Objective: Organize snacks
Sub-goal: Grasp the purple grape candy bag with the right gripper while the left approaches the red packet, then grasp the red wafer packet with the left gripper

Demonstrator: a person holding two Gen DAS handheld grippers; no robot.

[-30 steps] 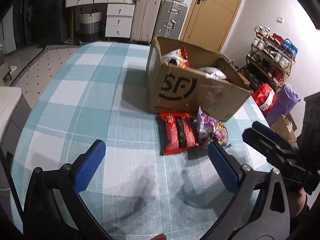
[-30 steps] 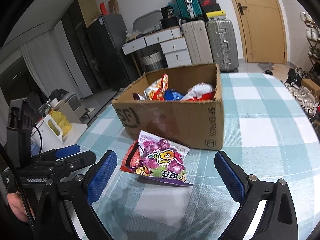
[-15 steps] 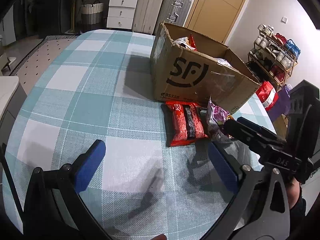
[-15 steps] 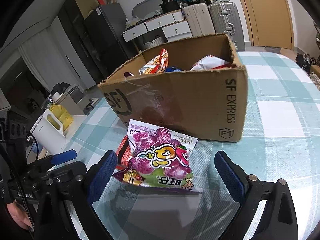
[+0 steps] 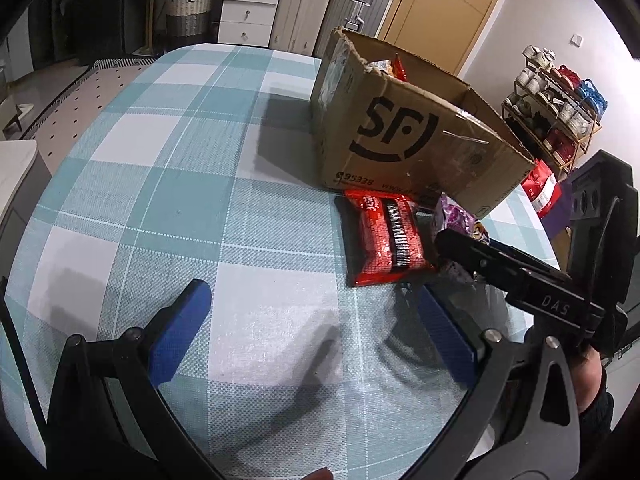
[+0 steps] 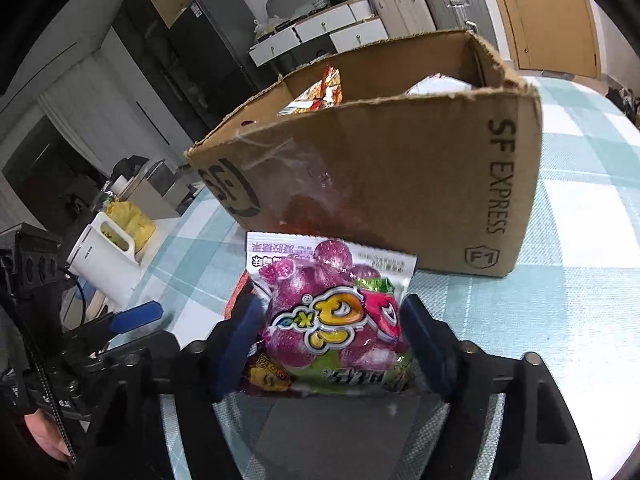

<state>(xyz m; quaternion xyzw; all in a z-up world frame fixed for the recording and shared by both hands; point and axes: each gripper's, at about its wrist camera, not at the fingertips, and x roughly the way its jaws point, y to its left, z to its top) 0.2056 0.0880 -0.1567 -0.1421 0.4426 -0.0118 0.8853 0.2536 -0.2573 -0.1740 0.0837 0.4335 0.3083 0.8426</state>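
The right tool (image 6: 330, 344), previously spread wide, is now closing around the purple bag (image 6: 332, 320) lying just before the box (image 6: 400, 184), readying it for boxing, while the left tool (image 5: 316, 328) is hovering spread and empty.

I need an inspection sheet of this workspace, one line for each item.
Surface: table with teal-and-white checked cloth.
Job's things: purple candy bag and red snack pack lie before the cardboard box, which holds more snacks.
Clutter: nothing seen.
Grippers: right tool closing, pads at the candy bag's sides; left tool open, empty.
Cables: black cable by the left tool.
Surroundings: suitcases, drawers, door, shoe rack.
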